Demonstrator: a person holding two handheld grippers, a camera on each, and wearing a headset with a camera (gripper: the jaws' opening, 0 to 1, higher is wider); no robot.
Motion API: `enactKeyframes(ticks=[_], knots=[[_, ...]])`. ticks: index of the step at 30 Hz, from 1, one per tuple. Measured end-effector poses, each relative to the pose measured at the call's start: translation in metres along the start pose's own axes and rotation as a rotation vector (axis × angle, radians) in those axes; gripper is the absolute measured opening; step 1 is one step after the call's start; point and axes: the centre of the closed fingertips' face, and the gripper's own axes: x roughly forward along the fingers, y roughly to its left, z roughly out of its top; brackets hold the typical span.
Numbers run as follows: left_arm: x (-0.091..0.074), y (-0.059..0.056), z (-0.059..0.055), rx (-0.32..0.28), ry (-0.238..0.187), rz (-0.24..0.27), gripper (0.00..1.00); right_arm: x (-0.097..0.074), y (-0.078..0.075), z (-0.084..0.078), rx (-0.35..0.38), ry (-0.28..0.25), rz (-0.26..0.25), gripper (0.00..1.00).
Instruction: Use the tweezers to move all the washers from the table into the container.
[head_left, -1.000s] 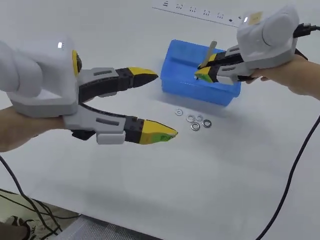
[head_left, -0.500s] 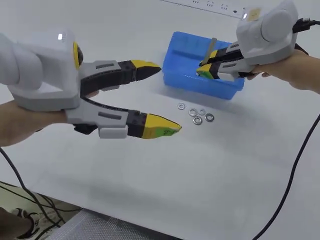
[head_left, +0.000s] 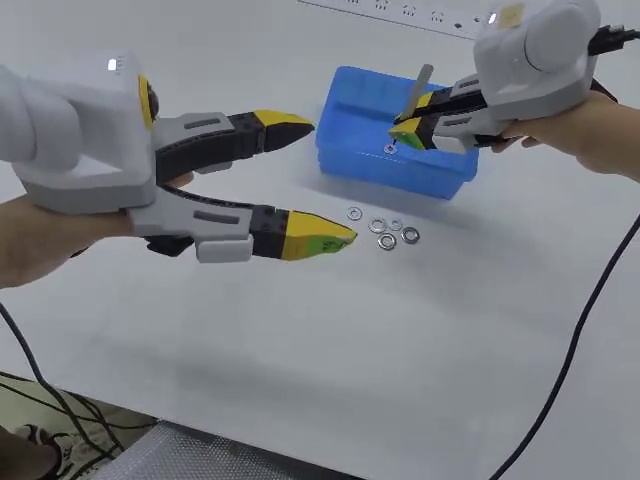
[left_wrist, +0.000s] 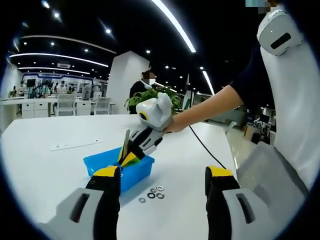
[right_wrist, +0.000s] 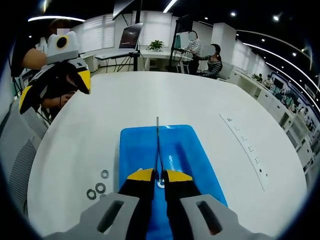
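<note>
My right gripper (head_left: 405, 135) is shut on metal tweezers (head_left: 419, 88) and hovers over the blue container (head_left: 350, 110). A small washer (head_left: 389, 149) hangs at the tweezers' lower tip, above the container's inside. In the right gripper view the washer (right_wrist: 160, 183) sits just ahead of the shut jaws, with the container (right_wrist: 131, 150) below. Several washers (head_left: 387, 241) lie on the white table just in front of the container. My left gripper (head_left: 320, 182) stays open and empty to their left, and the washers (left_wrist: 152, 192) lie between its jaws in its own view.
A white power strip (head_left: 400, 10) lies along the table's far side. A black cable (head_left: 590, 330) trails down the right. The table's near edge (head_left: 200, 430) runs across the bottom left. People sit at desks (right_wrist: 200, 47) far behind.
The view has shifted slightly. The right gripper with the tweezers stays over the container, the left gripper stays open, and the washers on the table lie as before.
</note>
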Motion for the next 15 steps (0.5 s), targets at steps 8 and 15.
enactKeyframes(ticks=[8,15], knots=[[0.021,0.033,0.024,-0.013,-0.037,0.025,0.59,-0.003,0.016,0.020,-0.049,-0.010,0.043,0.08],[0.045,0.037,0.033,0.020,-0.013,-0.024,0.43,-0.006,0.024,0.025,-0.116,0.003,0.071,0.09]])
